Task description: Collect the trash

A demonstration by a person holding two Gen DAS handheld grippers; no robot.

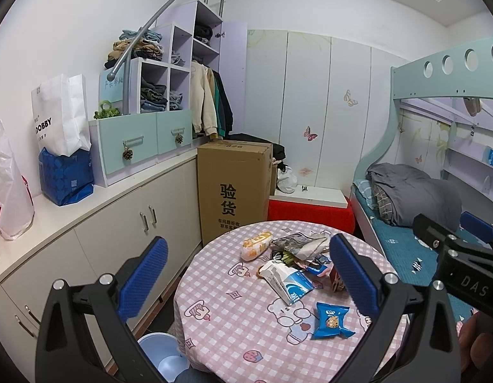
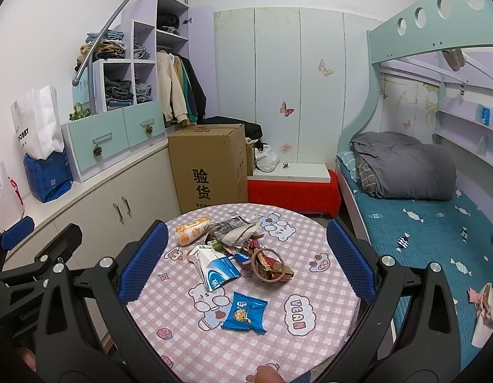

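A round table with a pink checked cloth [image 1: 233, 328] [image 2: 310, 255] holds a pile of trash. A blue cookie wrapper [image 1: 331, 319] [image 2: 245, 314] lies nearest. Behind it lie a white and blue carton [image 1: 289, 281] [image 2: 214, 269], an orange snack bag [image 1: 256, 244] [image 2: 190, 231], crumpled newspaper [image 1: 302, 244] [image 2: 238, 231] and a tape ring on red wrappers [image 2: 268, 265]. My left gripper [image 1: 246, 277] is open and empty above the table's left side. My right gripper [image 2: 246, 258] is open and empty above the table. Each gripper shows at the other view's edge.
A blue bin [image 1: 165, 356] stands on the floor left of the table. A cardboard box [image 1: 233, 185] [image 2: 209, 167] and a red stool [image 2: 292, 191] stand behind the table. White cabinets [image 1: 118, 223] run along the left. A bunk bed [image 2: 422, 223] is on the right.
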